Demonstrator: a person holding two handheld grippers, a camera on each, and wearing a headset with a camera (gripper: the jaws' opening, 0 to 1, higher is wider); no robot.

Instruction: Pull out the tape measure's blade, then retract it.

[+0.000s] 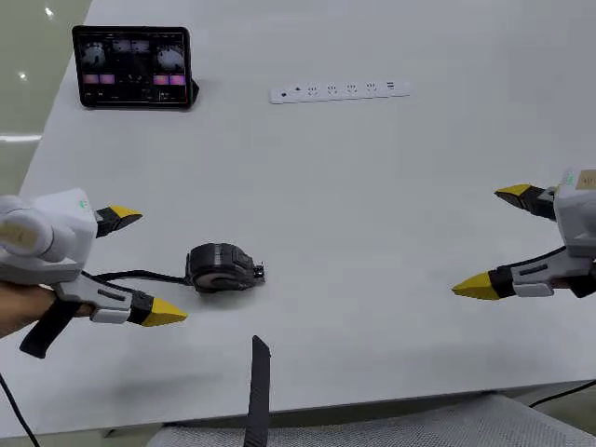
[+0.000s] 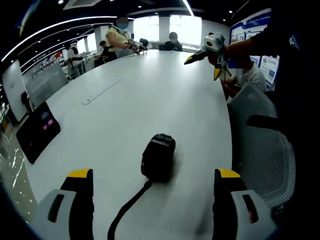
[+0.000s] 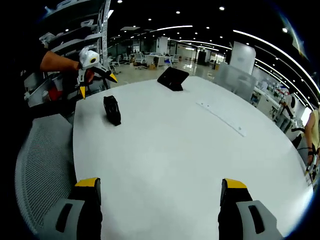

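A black tape measure (image 1: 222, 267) lies on the white table (image 1: 372, 186), its wrist strap trailing left and its blade tip at its right side. My left gripper (image 1: 142, 265) stands open just left of it, yellow-tipped jaws spread wide, nothing between them. In the left gripper view the tape measure (image 2: 158, 156) sits a short way ahead between the jaws. My right gripper (image 1: 503, 242) is open at the table's right side, far from the tape measure (image 3: 112, 109), which appears small at the left in its view. The left gripper (image 3: 95, 80) shows there too.
A dark tablet (image 1: 133, 67) stands propped at the far left of the table. A white power strip (image 1: 340, 90) lies at the far middle. A mesh chair back (image 1: 372, 428) sits below the near edge. People sit at the table's far end (image 2: 122, 35).
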